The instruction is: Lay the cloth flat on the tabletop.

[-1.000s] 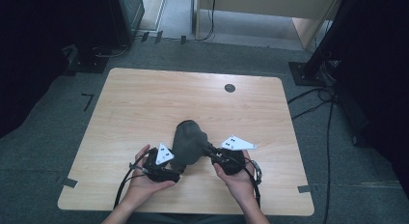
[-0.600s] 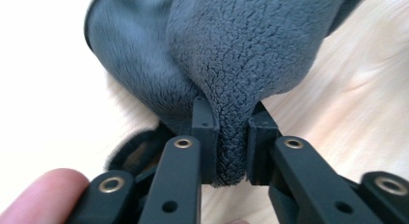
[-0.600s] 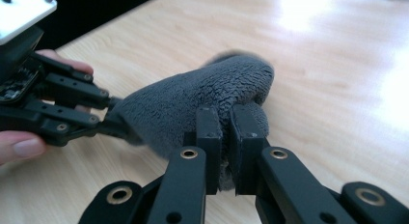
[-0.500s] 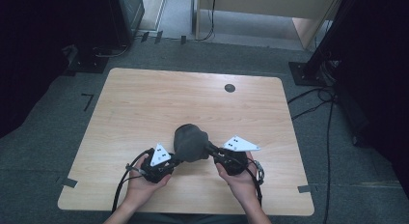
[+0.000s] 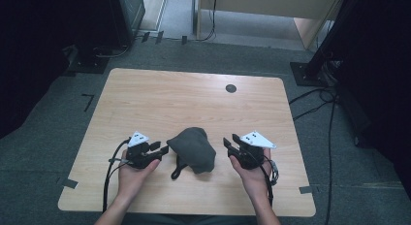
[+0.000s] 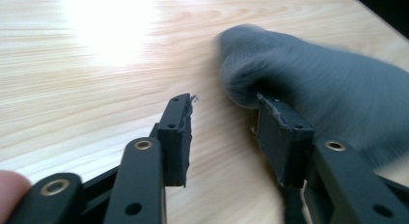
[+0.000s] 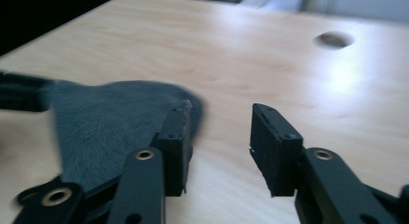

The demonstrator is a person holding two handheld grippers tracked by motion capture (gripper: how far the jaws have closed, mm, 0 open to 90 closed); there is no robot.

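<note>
A dark grey cloth bag (image 5: 193, 147) lies crumpled on the wooden table (image 5: 184, 99) near its front edge, and a black cord loop (image 5: 176, 171) trails from its near side. My left gripper (image 5: 162, 148) sits just left of the bag. Its jaws have just been opening and nothing is between them; in the left gripper view (image 6: 224, 101) the bag (image 6: 328, 93) lies beyond the right-hand jaw. My right gripper (image 5: 229, 140) sits a short way right of the bag. Its jaws have also just been opening and are empty (image 7: 221, 109), with the bag (image 7: 115, 118) behind the left-hand jaw.
A round dark hole (image 5: 231, 88) is set in the tabletop at the far right, also in the right gripper view (image 7: 333, 39). Dark stands and cables (image 5: 315, 96) surround the table on the grey floor.
Both grippers were against the bunched bag and have drawn apart sideways, with their jaws wider. The bag now lies loose on the table between them.
</note>
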